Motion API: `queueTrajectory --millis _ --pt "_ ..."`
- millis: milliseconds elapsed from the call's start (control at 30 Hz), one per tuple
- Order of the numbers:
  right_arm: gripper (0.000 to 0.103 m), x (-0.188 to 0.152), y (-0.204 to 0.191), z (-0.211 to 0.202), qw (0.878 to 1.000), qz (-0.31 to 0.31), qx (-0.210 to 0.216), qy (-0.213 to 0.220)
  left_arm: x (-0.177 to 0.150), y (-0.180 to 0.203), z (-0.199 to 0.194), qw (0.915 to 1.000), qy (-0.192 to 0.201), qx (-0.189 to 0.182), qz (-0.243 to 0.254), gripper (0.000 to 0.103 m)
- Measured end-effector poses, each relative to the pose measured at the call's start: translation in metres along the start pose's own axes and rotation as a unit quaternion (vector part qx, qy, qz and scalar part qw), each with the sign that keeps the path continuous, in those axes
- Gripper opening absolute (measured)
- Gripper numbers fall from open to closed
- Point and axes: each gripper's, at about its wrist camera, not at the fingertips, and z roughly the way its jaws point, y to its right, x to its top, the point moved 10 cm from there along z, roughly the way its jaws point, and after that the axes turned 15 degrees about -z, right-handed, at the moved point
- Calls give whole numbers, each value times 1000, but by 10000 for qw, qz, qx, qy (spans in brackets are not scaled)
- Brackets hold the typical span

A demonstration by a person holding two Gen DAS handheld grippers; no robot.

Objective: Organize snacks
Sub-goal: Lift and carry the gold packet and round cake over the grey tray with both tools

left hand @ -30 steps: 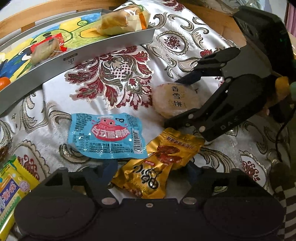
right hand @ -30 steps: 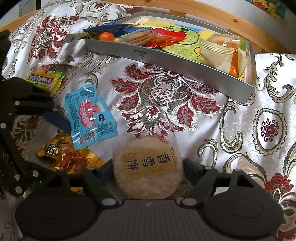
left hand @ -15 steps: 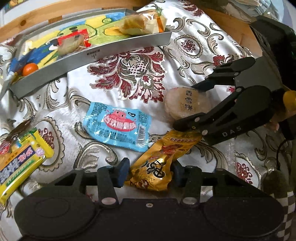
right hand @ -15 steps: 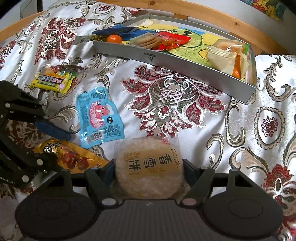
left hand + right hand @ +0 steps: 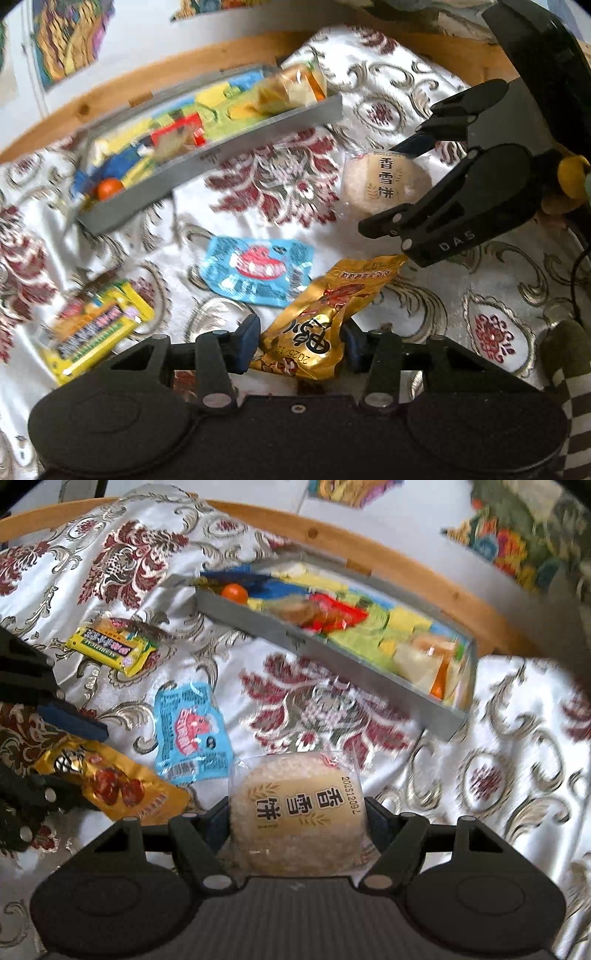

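Floral cloth (image 5: 517, 738) covers surface. Grey tray (image 5: 332, 653) at far edge, holds assorted snacks. Right gripper (image 5: 297, 818) clamped on round rice cracker (image 5: 295, 812), raised near tray. Left gripper (image 5: 301, 338) clamped on gold packet (image 5: 325, 310). Blue packet (image 5: 258, 269), yellow packet (image 5: 96, 325) lie loose on cloth.

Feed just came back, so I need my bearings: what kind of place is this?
Probably a home dining spot: a round wooden table under a brocade tablecloth, a grey snack tray, and colourful pictures on the wall.
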Motion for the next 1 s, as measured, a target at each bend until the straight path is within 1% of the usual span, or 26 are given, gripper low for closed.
queueTrajectory --millis 200,367,500,633,800,867,1000 --pt "77 10 11 -10 9981 -119 -532 296 16 -10 -10 9984 489 222 -198 48" --pt "77 16 18 -14 9952 -172 -818 503 31 -23 -14 9940 821 170 -707 48" --pt "77 24 21 -19 9919 -255 -1064 648 43 -34 -20 9876 1159 233 -1037 48" --pt "77 33 26 -24 9878 -277 -1252 884 57 -45 -24 9795 1486 330 -1318 48" --pt "77 37 32 -19 9867 -231 -1291 957 72 -56 -22 9693 1700 332 -1747 48" --pt "77 38 34 -19 9857 -213 -1324 1019 77 -58 -21 9674 1787 373 -1756 48" --pt "77 46 43 -17 9826 -60 -1427 1186 100 -67 -20 9608 2044 440 -1819 48"
